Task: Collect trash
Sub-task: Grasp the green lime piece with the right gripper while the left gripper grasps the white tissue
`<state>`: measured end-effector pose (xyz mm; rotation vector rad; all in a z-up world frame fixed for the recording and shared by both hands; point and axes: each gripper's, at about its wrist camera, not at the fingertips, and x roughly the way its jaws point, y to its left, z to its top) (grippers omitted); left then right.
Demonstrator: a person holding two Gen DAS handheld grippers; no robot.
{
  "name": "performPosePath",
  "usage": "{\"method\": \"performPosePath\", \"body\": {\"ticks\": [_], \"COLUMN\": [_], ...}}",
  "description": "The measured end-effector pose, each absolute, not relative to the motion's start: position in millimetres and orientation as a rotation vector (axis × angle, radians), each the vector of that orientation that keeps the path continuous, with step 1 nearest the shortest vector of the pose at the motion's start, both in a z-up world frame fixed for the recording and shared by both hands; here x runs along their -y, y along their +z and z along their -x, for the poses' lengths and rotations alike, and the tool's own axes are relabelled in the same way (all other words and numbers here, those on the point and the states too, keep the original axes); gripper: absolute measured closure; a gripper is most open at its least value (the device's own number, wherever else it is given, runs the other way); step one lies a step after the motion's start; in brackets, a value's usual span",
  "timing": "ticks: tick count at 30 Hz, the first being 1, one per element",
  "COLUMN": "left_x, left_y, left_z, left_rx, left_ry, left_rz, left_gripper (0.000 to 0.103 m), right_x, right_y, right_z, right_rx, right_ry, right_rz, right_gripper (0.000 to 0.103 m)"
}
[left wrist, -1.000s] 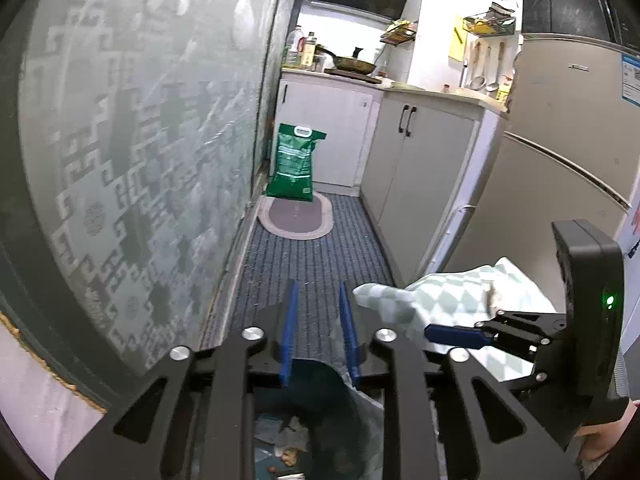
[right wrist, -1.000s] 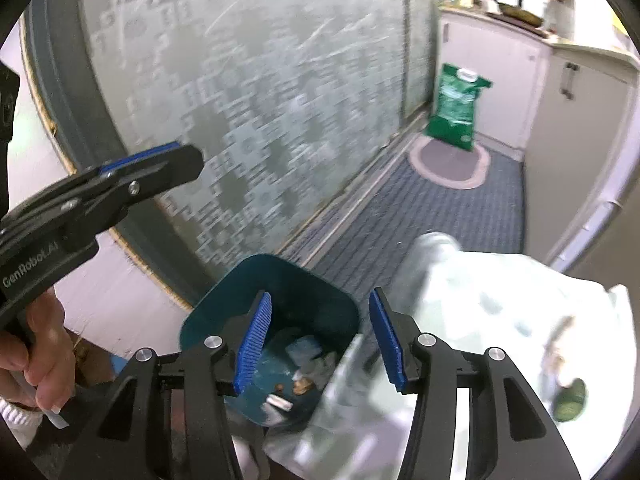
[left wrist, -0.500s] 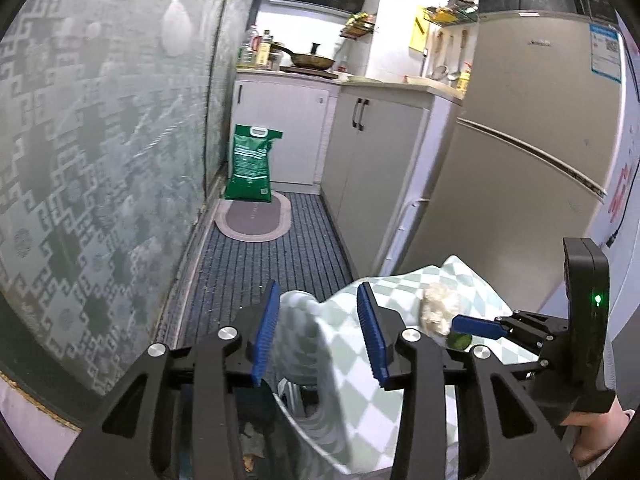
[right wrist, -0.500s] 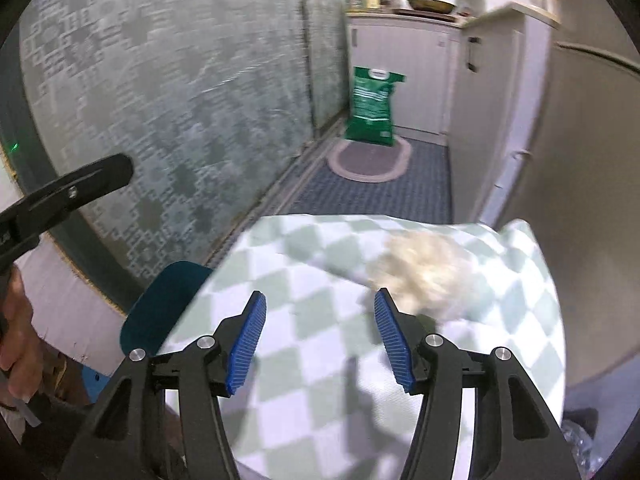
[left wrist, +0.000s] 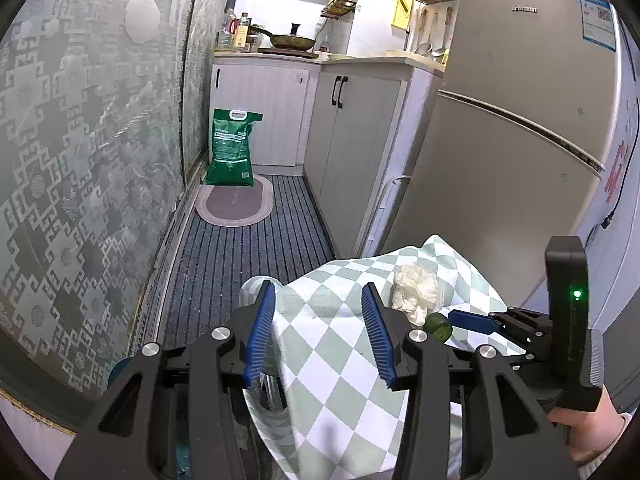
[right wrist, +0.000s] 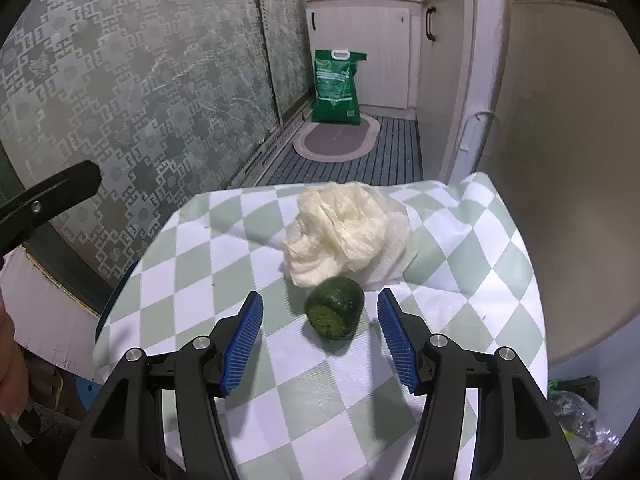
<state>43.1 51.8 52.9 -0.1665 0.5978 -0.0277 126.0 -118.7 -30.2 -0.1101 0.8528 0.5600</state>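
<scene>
A green-and-white checked cloth (right wrist: 200, 280) lies spread over a surface, and its left edge hangs down. On it sit a crumpled white tissue (right wrist: 344, 228) and, just in front, a dark green vegetable stub (right wrist: 335, 313). My right gripper (right wrist: 320, 302) hovers over the stub. Its jaws are opening, and the stub lies between the blue pads without touching them. My left gripper (left wrist: 319, 288) hangs over the cloth's left part. Its jaws are opening too, with only cloth beneath them. A sliver of the teal bin (left wrist: 117, 366) shows under the cloth's edge.
A patterned glass door (left wrist: 80, 160) runs along the left. A fridge (left wrist: 520, 140) and white cabinets (left wrist: 352, 152) line the right. Down the narrow striped floor stand a green bag (left wrist: 232, 148) and an oval mat (left wrist: 234, 204). A plastic bag (right wrist: 580, 420) lies at the lower right.
Both grippers swung from above the open teal bin to above the checked cloth, which now lies flat with the tissue and stub on it. Both pairs of jaws stand wider.
</scene>
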Motion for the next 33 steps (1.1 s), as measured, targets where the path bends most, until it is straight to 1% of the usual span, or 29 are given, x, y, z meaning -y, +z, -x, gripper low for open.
{"method": "performPosePath", "body": {"ticks": [4, 7, 9, 10, 17, 33], "left_x": [-48, -45, -44, -44, -29, 21], "left_y": [49, 46, 44, 42, 34, 6], "left_z": [-48, -52, -54, -56, -68, -110], "left_rx": [-0.611, -0.625, -0.635, -0.640, -0.675, -0.770], "left_ry": [-0.034, -0.038, -0.044, -0.050, -0.086, -0.162], "left_rz": [0.165, 0.162, 0.167, 0.172, 0.187, 0.193], "left_gripper": [0.055, 0.055, 0.056, 0.056, 0.056, 0.056], "right_x": [121, 121, 123, 124, 137, 195], "right_y": [-34, -36, -36, -36, -34, -17], "right_z": [-131, -134, -135, -136, -132, -121], "right_rx": [-0.864, -0.868, -0.869, -0.870, -0.875, -0.823], "right_ry": [0.546, 0.542, 0.543, 0.543, 0.565, 0.546], "right_rz": [0.099, 0.092, 0.088, 0.084, 0.068, 0.014], "right_gripper": [0.053, 0.062, 0.071, 0.072, 0.073, 0.073]}}
